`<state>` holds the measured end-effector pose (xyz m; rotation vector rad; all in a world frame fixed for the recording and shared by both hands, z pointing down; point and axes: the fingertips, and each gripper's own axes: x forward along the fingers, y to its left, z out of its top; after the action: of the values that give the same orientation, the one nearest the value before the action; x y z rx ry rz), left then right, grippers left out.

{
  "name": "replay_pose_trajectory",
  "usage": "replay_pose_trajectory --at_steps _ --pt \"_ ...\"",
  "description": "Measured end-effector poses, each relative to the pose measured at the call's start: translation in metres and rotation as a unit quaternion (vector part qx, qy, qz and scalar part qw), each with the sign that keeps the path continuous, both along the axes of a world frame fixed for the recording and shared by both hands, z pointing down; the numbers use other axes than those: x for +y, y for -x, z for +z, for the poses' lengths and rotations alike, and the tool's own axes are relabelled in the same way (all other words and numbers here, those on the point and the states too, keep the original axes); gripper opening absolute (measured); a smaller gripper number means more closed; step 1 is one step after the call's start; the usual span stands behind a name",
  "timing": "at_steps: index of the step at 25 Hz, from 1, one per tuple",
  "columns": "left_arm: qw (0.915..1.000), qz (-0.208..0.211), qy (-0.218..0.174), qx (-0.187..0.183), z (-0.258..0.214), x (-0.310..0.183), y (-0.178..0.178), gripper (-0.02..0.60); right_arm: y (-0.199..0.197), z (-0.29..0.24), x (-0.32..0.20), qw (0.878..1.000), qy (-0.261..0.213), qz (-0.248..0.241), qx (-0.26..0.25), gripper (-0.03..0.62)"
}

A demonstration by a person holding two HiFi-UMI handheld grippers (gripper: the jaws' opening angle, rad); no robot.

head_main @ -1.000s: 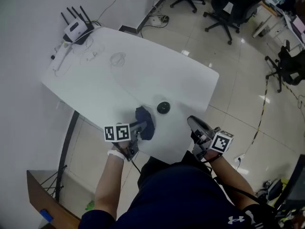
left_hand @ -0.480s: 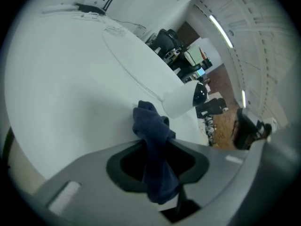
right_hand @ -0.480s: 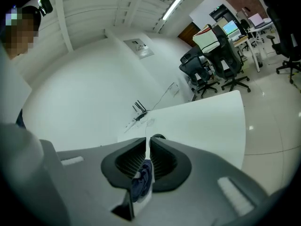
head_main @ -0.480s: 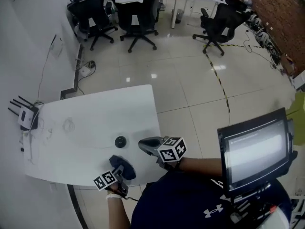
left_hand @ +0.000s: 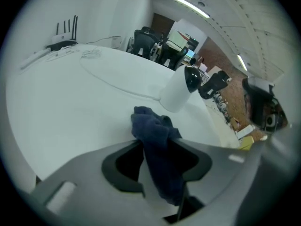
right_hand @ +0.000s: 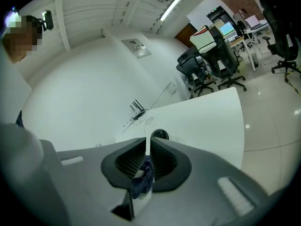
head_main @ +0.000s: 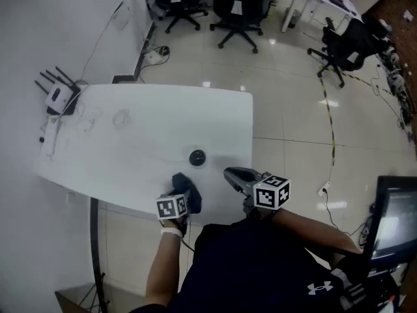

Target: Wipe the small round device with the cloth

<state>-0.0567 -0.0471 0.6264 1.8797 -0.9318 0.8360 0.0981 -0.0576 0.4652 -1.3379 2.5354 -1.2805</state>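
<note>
The small round black device [head_main: 197,156] sits on the white table [head_main: 130,149] near its front edge; it also shows just past my right jaw tips [right_hand: 160,134]. The dark blue cloth [head_main: 184,189] lies crumpled on the table to the front left of the device. My left gripper [head_main: 182,197] points down at it, and its jaws have just been opening. The cloth [left_hand: 157,145] stands between them, with a gap at the left pad. My right gripper [head_main: 229,172] hovers to the right of the device, shut on nothing, and the cloth [right_hand: 142,180] shows below its jaws.
A router [head_main: 58,98] with antennas and loose cables [head_main: 91,119] sit at the table's far left corner. Office chairs [head_main: 238,5] stand on the tiled floor beyond. A monitor [head_main: 397,220] is at my right. The table's right edge [head_main: 251,142] lies close to my right gripper.
My head view has swung round. The left gripper has sunk toward the table's front edge with the cloth. The right gripper has come in over the table toward the device.
</note>
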Motion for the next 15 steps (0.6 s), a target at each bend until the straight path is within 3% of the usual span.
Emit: replay_pose_trajectory --at_steps 3,8,15 --pt "0.9999 0.001 -0.007 0.013 -0.002 -0.019 -0.010 0.183 -0.007 0.000 -0.012 1.000 0.001 0.009 0.016 0.034" --pt "0.9992 -0.015 -0.015 0.035 0.005 -0.034 0.016 0.192 0.025 0.015 -0.023 1.000 0.008 0.003 0.026 0.034" --pt "0.9989 -0.014 -0.020 0.041 0.004 -0.034 0.019 0.192 0.046 0.017 -0.025 0.999 0.011 -0.020 0.036 0.034"
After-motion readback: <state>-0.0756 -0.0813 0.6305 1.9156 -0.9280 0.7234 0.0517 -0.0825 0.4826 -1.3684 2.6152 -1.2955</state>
